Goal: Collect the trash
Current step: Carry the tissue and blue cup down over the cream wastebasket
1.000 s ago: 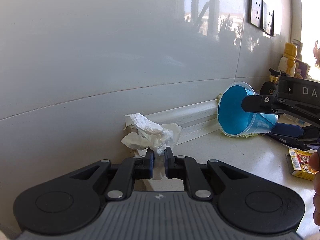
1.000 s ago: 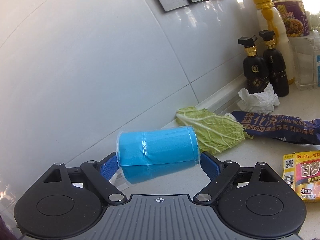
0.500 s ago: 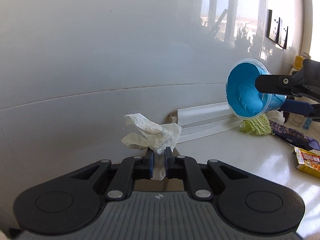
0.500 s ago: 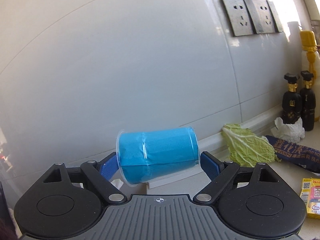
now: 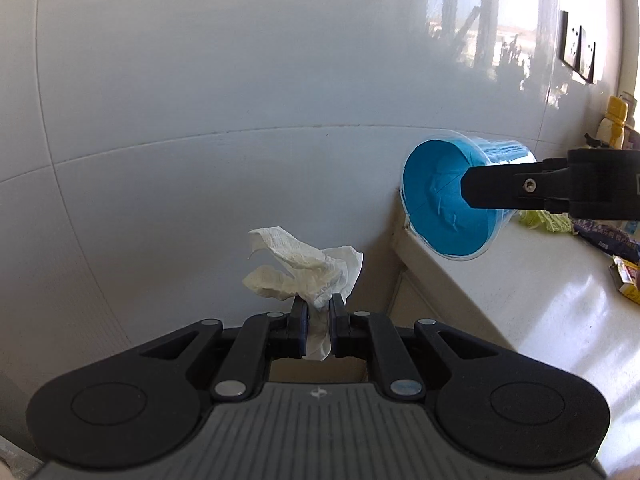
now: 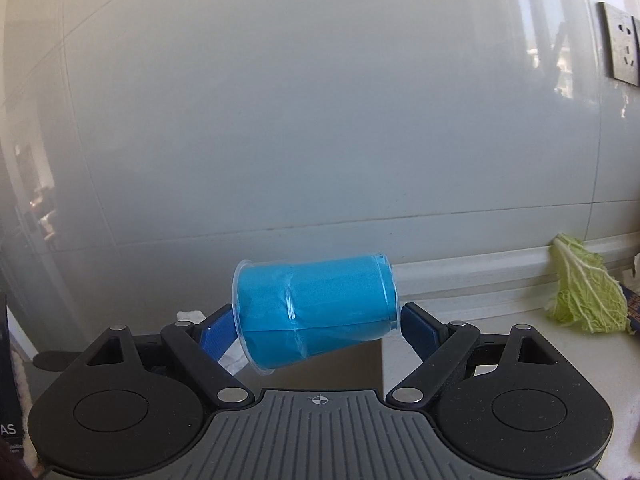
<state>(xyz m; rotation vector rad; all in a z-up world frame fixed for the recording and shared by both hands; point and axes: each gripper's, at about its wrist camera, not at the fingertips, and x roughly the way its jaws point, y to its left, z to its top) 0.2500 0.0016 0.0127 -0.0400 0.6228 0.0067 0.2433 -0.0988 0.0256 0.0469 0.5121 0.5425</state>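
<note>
While both hands are loaded, neither piece of trash sits on the desk: each hangs in the air past its left end, in front of the tiled wall. The left tool is closed on a crumpled tissue, pinching its lower part so the loose folds stand up above the fingers; a narrow pinch suits something this soft and light. The right tool is clamped on a blue cup, held sideways across its body with the mouth toward the left, so in the left view the open rim faces the camera. Gripping the cup across its wall keeps it from slipping, though thin plastic may buckle under the squeeze. Back on the desk lie a cabbage leaf, a dark wrapper and a small yellow box, probably still to collect. No bin shows in either view, so the drop point cannot be told.
</note>
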